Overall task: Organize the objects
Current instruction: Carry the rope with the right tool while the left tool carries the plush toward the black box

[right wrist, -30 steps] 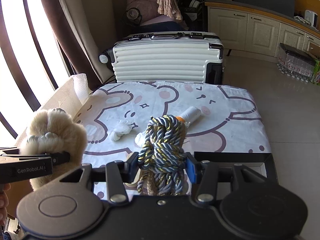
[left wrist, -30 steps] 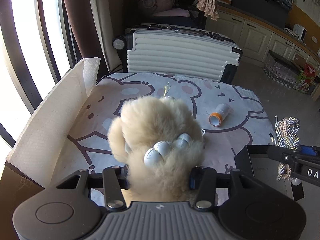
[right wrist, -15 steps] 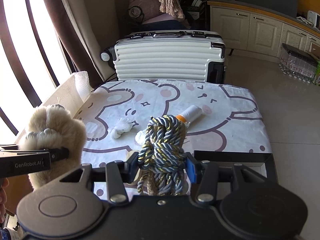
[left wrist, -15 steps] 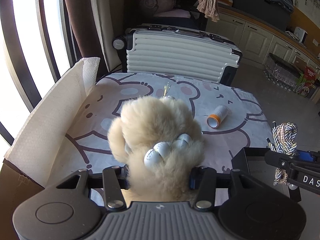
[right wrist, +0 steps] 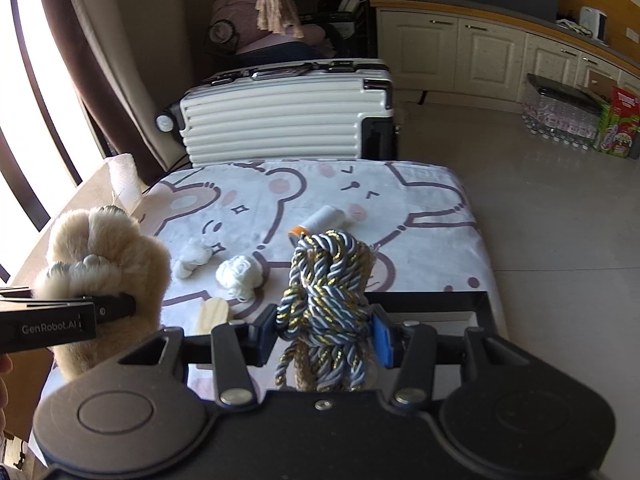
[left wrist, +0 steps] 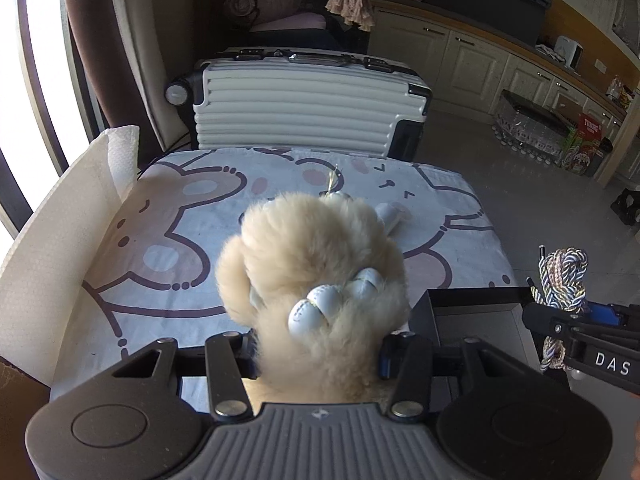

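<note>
From the left wrist view, the left tool [left wrist: 318, 354] is clenched on a cream plush paw [left wrist: 308, 264], whose fur bulges out between the two fingers and whose white stitched claws [left wrist: 320, 304] face the camera. The paw is held above the near part of the bench [left wrist: 160, 240], which wears a white cloth printed with cartoon bears. Most of a white bottle [left wrist: 387, 216] is hidden behind the top of the plush. A black tray [left wrist: 476, 320] sits at the near right corner of the bench (only its rim and a grey inner floor show). At the right edge the right tool [left wrist: 560, 322] comes in, gripping a bundle of twisted rope [left wrist: 562, 276] in grey, gold and white, held above the tray's right side. A white paper towel [left wrist: 60, 248] stands along the bench's left side, and a ribbed white suitcase [left wrist: 300, 108] lies beyond the far edge.

From the right wrist view, the right tool [right wrist: 324, 340] is clenched on the rope bundle [right wrist: 328, 284], which rises upright between the pads. The left tool [right wrist: 120, 306] enters from the left, its black finger pressed into the plush paw [right wrist: 104, 264]. On the cloth lie two white crumpled wads [right wrist: 194, 260] [right wrist: 240, 274], a pale wooden stick [right wrist: 214, 314] and the white bottle [right wrist: 322, 220] with an orange cap, lying on its side just behind the rope. The black tray [right wrist: 432, 300] sits close in front of the tool, partly hidden by it.
</note>
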The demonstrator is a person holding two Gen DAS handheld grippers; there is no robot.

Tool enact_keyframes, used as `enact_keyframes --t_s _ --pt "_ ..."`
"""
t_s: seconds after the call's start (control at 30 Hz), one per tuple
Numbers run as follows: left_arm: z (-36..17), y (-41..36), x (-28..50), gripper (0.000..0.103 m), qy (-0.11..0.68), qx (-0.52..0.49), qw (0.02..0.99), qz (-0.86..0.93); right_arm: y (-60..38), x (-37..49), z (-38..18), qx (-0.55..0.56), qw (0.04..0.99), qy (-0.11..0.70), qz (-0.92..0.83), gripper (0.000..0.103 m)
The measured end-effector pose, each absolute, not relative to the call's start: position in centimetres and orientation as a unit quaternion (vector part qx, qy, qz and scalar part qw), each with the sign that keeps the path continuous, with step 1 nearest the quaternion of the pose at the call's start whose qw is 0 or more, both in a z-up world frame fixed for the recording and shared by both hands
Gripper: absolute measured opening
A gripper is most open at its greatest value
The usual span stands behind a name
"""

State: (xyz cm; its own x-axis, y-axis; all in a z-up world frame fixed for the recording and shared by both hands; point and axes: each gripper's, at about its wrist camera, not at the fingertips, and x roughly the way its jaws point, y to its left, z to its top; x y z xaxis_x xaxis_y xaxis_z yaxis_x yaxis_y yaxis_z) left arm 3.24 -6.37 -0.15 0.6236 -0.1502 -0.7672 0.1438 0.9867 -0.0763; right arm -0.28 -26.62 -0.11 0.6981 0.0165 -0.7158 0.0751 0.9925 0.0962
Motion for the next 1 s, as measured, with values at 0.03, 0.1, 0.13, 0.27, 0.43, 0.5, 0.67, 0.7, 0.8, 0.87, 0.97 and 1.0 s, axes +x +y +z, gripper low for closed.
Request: enact_keyframes --t_s 0.03,0.1,0.13,0.27,0.43,0.5,0.67,0.7,0.8,0.87,0.97,1.0 --pt "-0.1 -6.9 3.2 0.049 0.426 -0.002 0.901 -0.086 -27.1 -0.4 -0.1 0.060 0.920 0.388 -0.020 0.049" --pt "-0.1 -7.8 3.1 0.049 0.425 0.002 0.900 -0.092 -28.0 -0.8 -0.1 0.063 0.919 0.387 -0.028 0.049" --pt "-0.1 -8.2 3.1 0.049 0.425 0.003 0.900 -0.095 -28.4 -0.9 -0.1 0.064 0.919 0.387 -0.032 0.049" --pt "0.0 -9.8 2.9 0.049 0.423 0.008 0.900 -0.108 -29.9 -1.5 0.0 0.071 0.919 0.385 -0.045 0.049" --pt "0.1 -11.4 2.5 0.049 0.420 0.011 0.899 -0.124 -31.2 -2.1 0.0 0.075 0.918 0.385 -0.056 0.049" --pt "0.2 -11.9 2.4 0.049 0.419 0.009 0.899 -0.129 -31.6 -2.4 0.1 0.076 0.919 0.382 -0.059 0.049" --pt "0.8 -12.9 2.0 0.049 0.413 0.000 0.899 -0.148 -32.4 -2.7 0.0 0.086 0.919 0.378 -0.068 0.049" --pt "0.9 -13.0 2.0 0.049 0.412 -0.002 0.899 -0.151 -32.5 -2.8 -0.2 0.092 0.918 0.379 -0.069 0.049" --pt "1.2 -13.2 1.9 0.049 0.410 -0.017 0.898 -0.160 -32.8 -2.6 -0.4 0.093 0.914 0.388 -0.074 0.049" --pt "1.4 -13.4 1.9 0.049 0.405 -0.028 0.898 -0.168 -32.9 -2.6 0.1 0.092 0.915 0.384 -0.078 0.049" --pt "1.8 -13.7 1.6 0.049 0.390 -0.046 0.900 -0.188 -33.1 -2.6 0.7 0.090 0.914 0.388 -0.079 0.049" --pt "2.0 -13.9 1.6 0.049 0.385 -0.052 0.901 -0.195 -33.2 -2.7 0.8 0.085 0.914 0.389 -0.082 0.049"
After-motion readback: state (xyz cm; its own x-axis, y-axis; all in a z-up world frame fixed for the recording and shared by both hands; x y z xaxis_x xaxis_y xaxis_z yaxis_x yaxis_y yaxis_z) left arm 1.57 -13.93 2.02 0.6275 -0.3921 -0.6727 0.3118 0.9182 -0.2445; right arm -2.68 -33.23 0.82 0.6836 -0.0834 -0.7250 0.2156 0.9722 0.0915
